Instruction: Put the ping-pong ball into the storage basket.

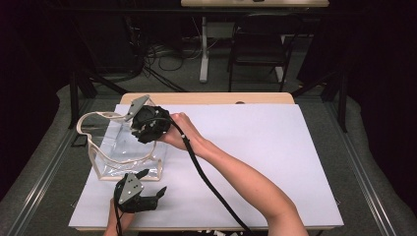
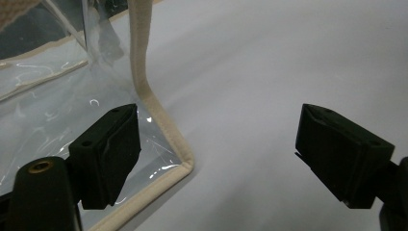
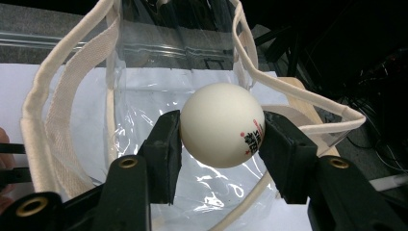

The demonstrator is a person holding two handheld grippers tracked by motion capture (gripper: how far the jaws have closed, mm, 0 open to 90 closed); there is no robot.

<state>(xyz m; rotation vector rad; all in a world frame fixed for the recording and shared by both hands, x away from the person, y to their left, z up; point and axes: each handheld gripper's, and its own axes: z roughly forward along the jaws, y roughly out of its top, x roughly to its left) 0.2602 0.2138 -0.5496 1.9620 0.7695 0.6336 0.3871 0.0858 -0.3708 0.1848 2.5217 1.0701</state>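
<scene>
The right gripper [image 3: 221,137] clamps a white table-tennis ball [image 3: 222,124] between its two black jaws, at the centre of the right gripper view. The ball carries a small printed mark in red and black at its lower right; the characters are too small to read. Directly behind and below the ball stands a clear plastic tote bag [image 3: 144,96] with cream webbing trim and handles, its mouth open toward the camera; whether anything lies inside cannot be told. In the high view the right gripper [image 1: 142,129] sits at the upper left of the white table sheet [image 1: 255,147], over the top of the bag [image 1: 125,162]; the ball cannot be made out there. The left gripper [image 1: 152,184] lies at the lower left of that frame, just beside the bag's near edge. The left gripper view shows the left gripper [image 2: 216,154] with jaws wide apart and nothing between them, one jaw over the bag's [image 2: 48,120] trimmed bottom corner, the other over bare sheet.
</scene>
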